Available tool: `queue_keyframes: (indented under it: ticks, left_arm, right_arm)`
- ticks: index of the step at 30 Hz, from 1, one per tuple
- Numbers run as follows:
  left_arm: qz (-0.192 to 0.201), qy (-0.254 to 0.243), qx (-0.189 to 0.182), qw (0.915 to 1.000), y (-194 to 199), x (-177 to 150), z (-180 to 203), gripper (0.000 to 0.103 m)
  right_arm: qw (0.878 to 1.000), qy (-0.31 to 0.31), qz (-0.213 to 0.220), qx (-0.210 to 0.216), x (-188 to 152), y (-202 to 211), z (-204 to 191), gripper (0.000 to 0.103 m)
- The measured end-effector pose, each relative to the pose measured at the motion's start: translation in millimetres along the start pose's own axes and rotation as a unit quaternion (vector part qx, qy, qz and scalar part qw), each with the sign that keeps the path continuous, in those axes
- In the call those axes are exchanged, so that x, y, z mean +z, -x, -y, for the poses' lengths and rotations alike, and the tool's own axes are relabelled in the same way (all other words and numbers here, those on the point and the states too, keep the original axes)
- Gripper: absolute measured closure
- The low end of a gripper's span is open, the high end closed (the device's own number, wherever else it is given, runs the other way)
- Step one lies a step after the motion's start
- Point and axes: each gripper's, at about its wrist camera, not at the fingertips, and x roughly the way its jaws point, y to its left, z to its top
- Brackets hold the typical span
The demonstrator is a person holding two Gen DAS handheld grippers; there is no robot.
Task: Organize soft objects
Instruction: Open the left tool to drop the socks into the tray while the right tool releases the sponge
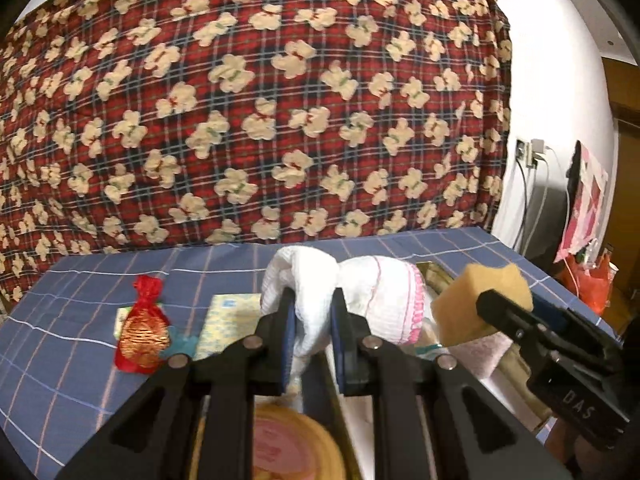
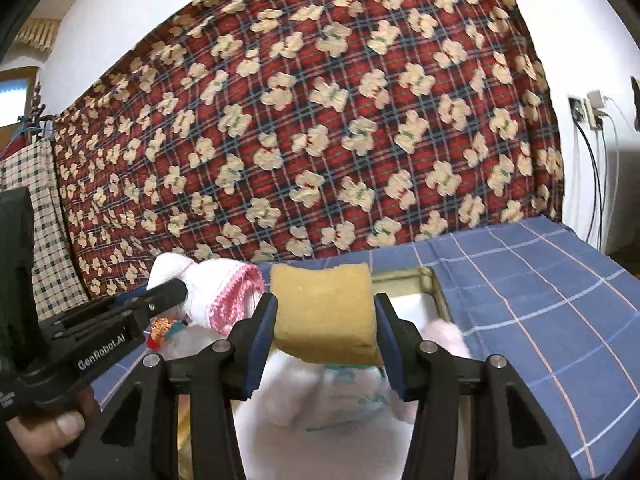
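White knitted cloth (image 1: 308, 304) with pink trim pinched in the clenched left tool (image 1: 312, 320), raised above the blue checked tabletop (image 1: 80, 360). Yellow sponge (image 2: 324, 312) clamped crosswise in the right tool (image 2: 324, 336), raised over a tray (image 2: 434, 284) of white soft things. Red and gold pouch (image 1: 142, 328) lying on the tabletop, left of the cloth.

This is a room in a home. A red plaid quilt printed with cream teddy bears (image 1: 256, 104) hangs as the backdrop. Just below it stands a worktop under a blue checked cloth (image 2: 532, 304). Right of the quilt, a wall socket with plugged-in chargers and cables (image 1: 532, 152) sits on the white wall; left of the quilt hangs a checked cloth (image 2: 44, 216).
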Motion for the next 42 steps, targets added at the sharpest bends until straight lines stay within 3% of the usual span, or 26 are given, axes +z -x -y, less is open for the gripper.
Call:
queue_keyframes:
  ticks: [7, 19, 21, 24, 25, 26, 29, 34, 42]
  left_arm:
    - [-0.022, -0.007, -0.023, 0.9995, -12.8, -0.8, 20.8, 0.089]
    - [-0.052, -0.008, -0.040, 0.9978, -25.2, -15.4, 36.8, 0.088]
    - [-0.059, -0.008, -0.044, 0.9972, -26.1, -17.8, 38.4, 0.079]
    - [-0.064, -0.017, -0.045, 0.9968, -22.3, -22.9, 42.5, 0.055]
    - [-0.060, -0.018, -0.040, 0.9972, -20.2, -23.9, 42.7, 0.052]
    - [-0.055, -0.020, -0.032, 0.9978, -17.0, -24.3, 42.8, 0.051]
    - [-0.039, -0.021, -0.031, 0.9985, -8.7, -22.5, 40.7, 0.035]
    - [-0.012, -0.010, -0.022, 0.9996, 7.1, -18.9, 28.3, 0.031]
    - [-0.002, 0.014, -0.006, 0.9999, 19.8, -23.3, -4.4, 0.029]
  right_arm:
    - [1.000, -0.001, -0.001, -0.027, -5.4, 6.8, 14.4, 0.052]
    - [0.999, 0.014, -0.030, -0.020, -18.6, 17.0, 19.3, 0.050]
    - [0.999, 0.016, -0.029, -0.024, -19.4, 18.8, 19.7, 0.048]
    - [1.000, 0.009, -0.021, -0.019, -19.9, 21.9, 21.5, 0.027]
    - [1.000, 0.008, -0.016, -0.021, -20.5, 23.1, 21.2, 0.023]
    - [1.000, 0.008, -0.012, -0.024, -21.0, 24.2, 20.8, 0.022]
    - [1.000, 0.006, -0.012, -0.026, -22.3, 23.7, 20.7, 0.022]
    - [1.000, -0.003, -0.009, -0.021, -24.7, 23.8, 20.6, 0.022]
    - [1.000, 0.003, 0.007, -0.008, -25.5, 27.8, 6.2, 0.022]
